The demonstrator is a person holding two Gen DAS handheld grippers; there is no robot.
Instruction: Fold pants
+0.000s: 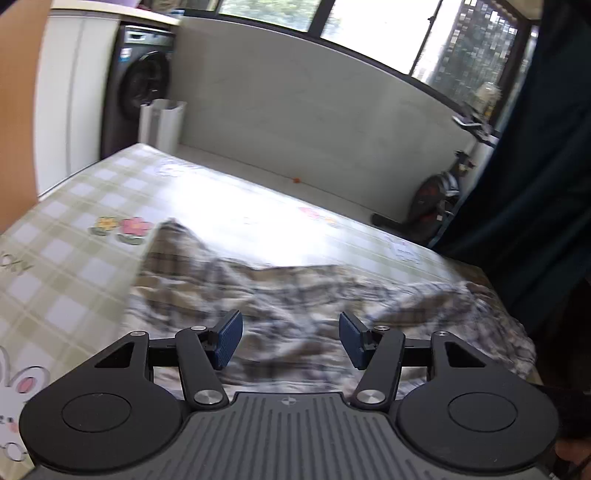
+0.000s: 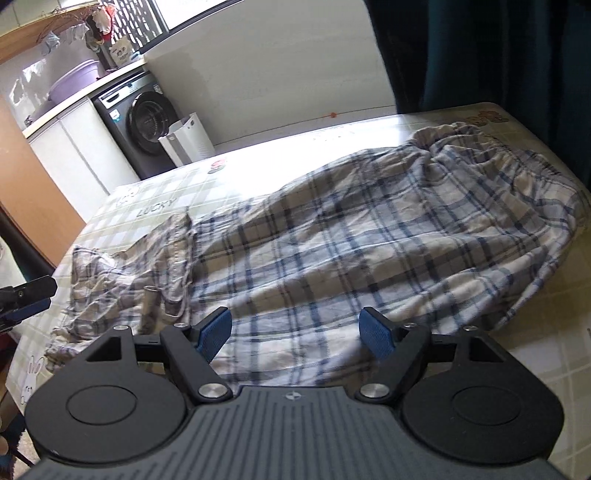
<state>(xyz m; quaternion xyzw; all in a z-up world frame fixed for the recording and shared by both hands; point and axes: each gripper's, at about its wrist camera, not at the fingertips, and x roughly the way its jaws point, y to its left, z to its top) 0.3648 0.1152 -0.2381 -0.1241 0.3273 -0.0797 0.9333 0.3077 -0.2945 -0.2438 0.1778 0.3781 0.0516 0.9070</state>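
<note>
Right wrist view shows the plaid pants (image 2: 351, 236) lying lengthwise across the table (image 2: 546, 332), waistband far right, rumpled leg ends probably nearer the left gripper (image 2: 22, 299); the right gripper (image 2: 295, 334) hovers open and empty over mid-leg, the left open too.

Daylight from window (image 1: 369, 33), glare blows out counter (image 1: 207, 206) middle; left view motion-blurred, right sharp; fisheye bends edges
</note>
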